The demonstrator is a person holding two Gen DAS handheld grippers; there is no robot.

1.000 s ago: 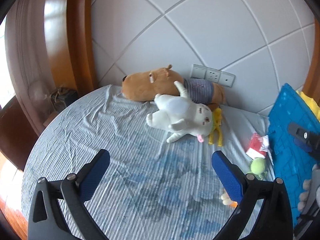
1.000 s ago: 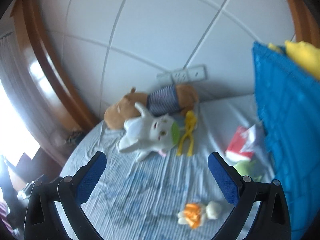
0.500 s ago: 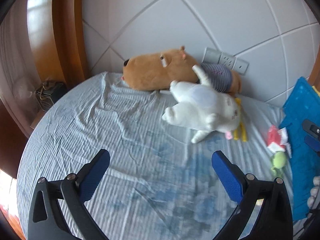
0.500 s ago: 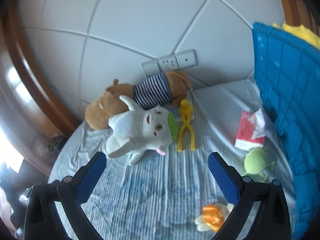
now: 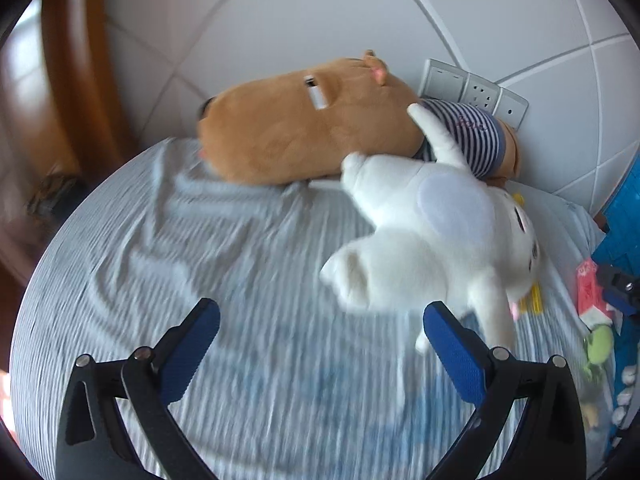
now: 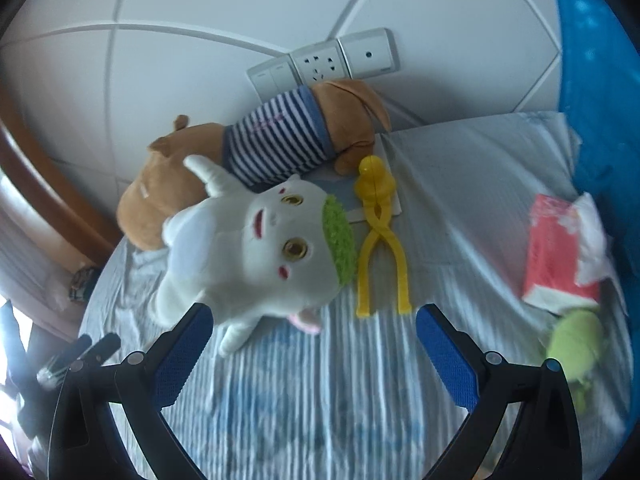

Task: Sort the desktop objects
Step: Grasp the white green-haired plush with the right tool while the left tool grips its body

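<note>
**Approach to the white plush toy: both grippers wide, nothing held**

Status. The left gripper (image 5: 320,344) is spread wide and empty above the striped cloth (image 5: 200,264) covering the desk. The right gripper (image 6: 312,344) is likewise wide and empty.

Location of parts. In the left wrist view, the white plush toy (image 5: 436,240) lies at 2 o'clock from the gripper, one leg just beside the right-hand pad. It rests against the brown plush toy (image 5: 304,136), which lies along the wall at 12 o'clock. In the right wrist view, the white plush toy (image 6: 272,248) sits at 11 o'clock and the yellow tongs (image 6: 380,240) at 12 o'clock, just beside its head. The red tissue pack (image 6: 560,252) and the small green toy (image 6: 576,344) lie at 2 o'clock, near the blue bin (image 6: 596,92).

Procedure (judgement).
1. The white plush toy appears to be the step in hand; centre its body between the pads before closing.
2. Grip the torso, not a limb, so the toy does not swing.
3. Lift clear of the brown plush toy and the tongs to avoid dragging them.
4. Avoid pinching the cloth.
</note>
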